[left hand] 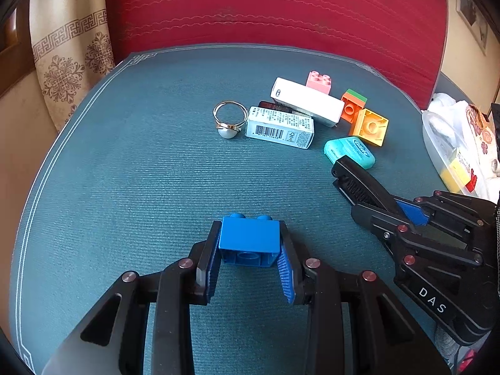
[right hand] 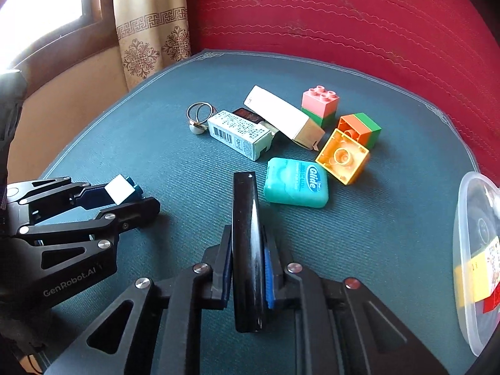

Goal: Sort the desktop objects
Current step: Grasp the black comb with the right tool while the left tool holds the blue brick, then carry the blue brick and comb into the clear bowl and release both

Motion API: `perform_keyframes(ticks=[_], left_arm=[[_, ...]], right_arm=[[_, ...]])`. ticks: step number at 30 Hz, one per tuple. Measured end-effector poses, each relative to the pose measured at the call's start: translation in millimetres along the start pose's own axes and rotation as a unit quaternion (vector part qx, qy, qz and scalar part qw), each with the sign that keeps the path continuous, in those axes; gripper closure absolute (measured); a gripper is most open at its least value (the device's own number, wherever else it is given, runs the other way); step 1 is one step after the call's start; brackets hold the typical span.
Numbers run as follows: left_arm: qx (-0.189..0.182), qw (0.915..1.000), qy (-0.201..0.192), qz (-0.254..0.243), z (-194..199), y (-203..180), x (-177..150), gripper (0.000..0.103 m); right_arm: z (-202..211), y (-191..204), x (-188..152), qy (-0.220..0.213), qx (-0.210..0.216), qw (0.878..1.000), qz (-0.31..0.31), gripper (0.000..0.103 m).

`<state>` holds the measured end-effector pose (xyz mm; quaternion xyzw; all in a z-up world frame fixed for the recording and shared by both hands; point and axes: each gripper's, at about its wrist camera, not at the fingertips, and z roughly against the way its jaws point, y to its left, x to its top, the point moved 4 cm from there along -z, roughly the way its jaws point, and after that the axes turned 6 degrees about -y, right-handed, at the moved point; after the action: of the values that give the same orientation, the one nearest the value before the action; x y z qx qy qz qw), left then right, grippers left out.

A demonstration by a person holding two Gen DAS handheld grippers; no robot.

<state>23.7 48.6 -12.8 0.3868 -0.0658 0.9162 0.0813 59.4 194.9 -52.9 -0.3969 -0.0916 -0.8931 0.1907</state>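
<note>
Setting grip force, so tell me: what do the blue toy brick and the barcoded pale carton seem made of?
Blue toy brick: apparently hard moulded plastic, smooth, slightly glossy, with studs and a hollow underside. Barcoded pale carton: likely thin printed cardboard, matte, with folded edges and an end flap.

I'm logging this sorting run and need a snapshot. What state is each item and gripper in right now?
left gripper: shut on blue brick
blue brick: gripped, tilted, hollow underside showing
right gripper: shut on black flat object
black flat object: held on edge
yellow brick: tipped over, hollow side showing
floss case: lying flat, closed
white box: propped over other items, end flap open
ring: lying flat
</note>
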Motion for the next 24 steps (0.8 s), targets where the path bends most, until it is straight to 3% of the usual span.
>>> perform_keyframes(ticks=[10,14,15,24], left_arm=[[-0.008,0.9998,-0.009,-0.017,9.7,-20.4,5.4,0.068],[-0.01,0.9996,-0.011,-0.023,10.9,-27.5,6.7,0.068],[-0.01,0.9996,-0.01,-0.025,11.0,-29.2,7.0,0.068],[-0.014,0.9989,-0.012,-0.044,11.7,-49.9,11.9,0.068]], right_arm=[[20.8,-11.3,0.8,-0.01,-0.016,1.0,-0.02,0.084],[22.4,-21.2,-1.5,-0.018,-0.014,0.999,-0.028,0.084],[25.5,-24.7,-4.1,-0.026,0.003,0.999,-0.022,0.084],[38.1,-46.6,-3.9,-0.047,-0.027,0.998,-0.035,0.084]])
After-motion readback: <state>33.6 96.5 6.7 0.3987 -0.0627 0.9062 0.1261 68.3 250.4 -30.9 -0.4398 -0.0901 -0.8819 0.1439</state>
